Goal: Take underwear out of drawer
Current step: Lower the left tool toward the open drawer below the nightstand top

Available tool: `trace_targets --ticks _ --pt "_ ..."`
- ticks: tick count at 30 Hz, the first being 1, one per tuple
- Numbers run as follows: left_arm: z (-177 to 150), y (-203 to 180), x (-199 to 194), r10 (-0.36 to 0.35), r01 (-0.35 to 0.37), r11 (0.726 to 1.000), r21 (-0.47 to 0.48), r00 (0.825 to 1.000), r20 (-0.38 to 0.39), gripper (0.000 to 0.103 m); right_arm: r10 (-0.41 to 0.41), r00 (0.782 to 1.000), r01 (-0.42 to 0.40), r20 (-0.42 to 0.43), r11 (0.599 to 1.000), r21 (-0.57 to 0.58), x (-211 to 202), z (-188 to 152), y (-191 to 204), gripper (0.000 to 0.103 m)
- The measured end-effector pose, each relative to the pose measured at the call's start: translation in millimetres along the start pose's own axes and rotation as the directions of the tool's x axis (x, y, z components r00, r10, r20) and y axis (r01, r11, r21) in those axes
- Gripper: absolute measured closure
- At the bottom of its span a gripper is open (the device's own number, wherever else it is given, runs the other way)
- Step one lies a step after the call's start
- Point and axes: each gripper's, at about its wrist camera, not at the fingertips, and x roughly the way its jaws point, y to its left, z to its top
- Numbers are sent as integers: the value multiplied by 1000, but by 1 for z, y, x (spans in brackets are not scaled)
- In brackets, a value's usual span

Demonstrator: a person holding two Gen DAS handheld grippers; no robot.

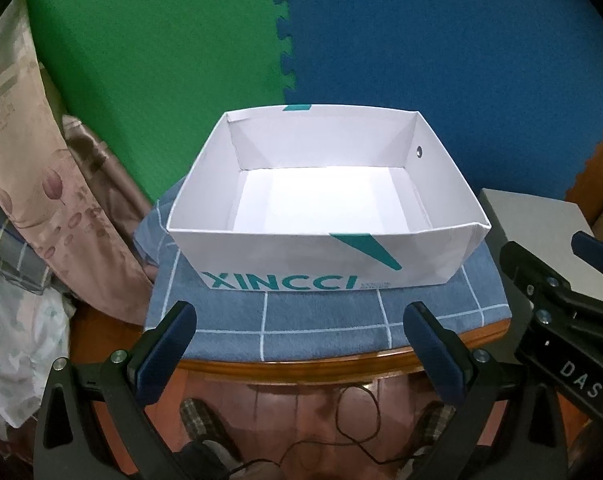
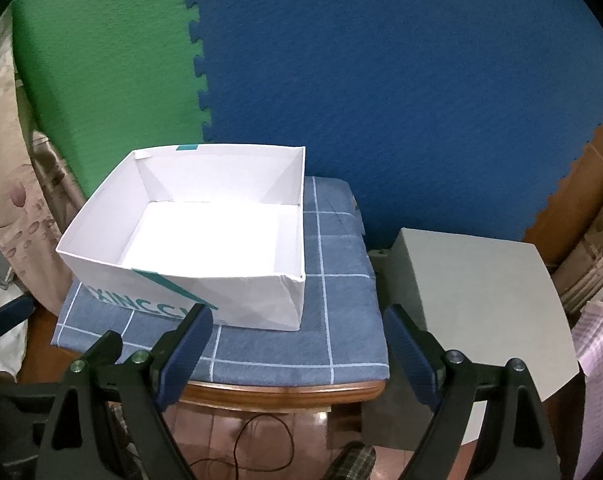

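Observation:
A white open-topped box (image 1: 285, 256) with teal lettering sits on a blue checked cushion (image 1: 325, 316); its inside shows only bare white floor, and no underwear is visible. My left gripper (image 1: 299, 322) is open just in front of the box, over the cushion's near edge. In the right wrist view the same box (image 2: 257, 300) lies ahead to the left on the cushion (image 2: 341, 320). My right gripper (image 2: 297, 326) is open near the box's right front corner, holding nothing. A grey cabinet (image 2: 481, 292) stands to the right; no drawer front shows.
The cushion rests on a wooden stool (image 1: 341, 366). Green and blue foam mats (image 1: 421, 40) cover the wall behind. Patterned fabric (image 1: 25, 160) hangs at the left. A thin cable (image 1: 357, 432) and a person's slippered feet (image 1: 205, 420) are on the floor below. Cardboard (image 2: 593, 240) stands at the far right.

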Motion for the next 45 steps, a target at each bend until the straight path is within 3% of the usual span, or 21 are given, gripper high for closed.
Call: trace_targets --ticks 5,9,15,18,21,23,26,36,38,43,45 --pt "-23 8 5 -62 63 997 -38 998 16 0 100 993 -99 57 995 -16 -5 -23 -12 14" --pt "-71 19 18 -148 153 985 -83 987 58 0 158 979 -150 126 986 -70 -10 -68 -32 14" --pt "-169 37 72 -202 215 965 -151 974 100 0 181 979 -178 90 983 -45 12 -142 -67 14" --pt "-192 40 102 -172 181 973 -145 982 72 0 216 975 -217 47 976 5 31 -173 -80 14" --pt "-192 38 114 -138 154 977 -144 984 115 0 208 978 -209 33 978 18 38 -180 -80 14" --pt "-186 36 119 -130 157 976 -151 976 177 0 245 967 -245 71 969 -10 35 -180 -75 14" --pt "-175 30 135 -72 110 980 -165 973 221 0 298 953 -299 58 954 5 43 -182 -72 14" --pt "-163 8 184 66 -36 992 -117 963 260 0 344 939 -344 15 936 68 63 -186 -73 14" --pt "-160 2 190 102 -84 993 -82 965 241 0 354 935 -353 -8 933 73 69 -188 -70 14" --pt "-148 4 198 112 -99 991 -87 981 158 0 376 926 -371 -42 924 95 78 -191 -66 14" --pt "-141 5 200 112 -104 991 -87 990 89 0 375 926 -369 -49 924 99 80 -192 -65 14"
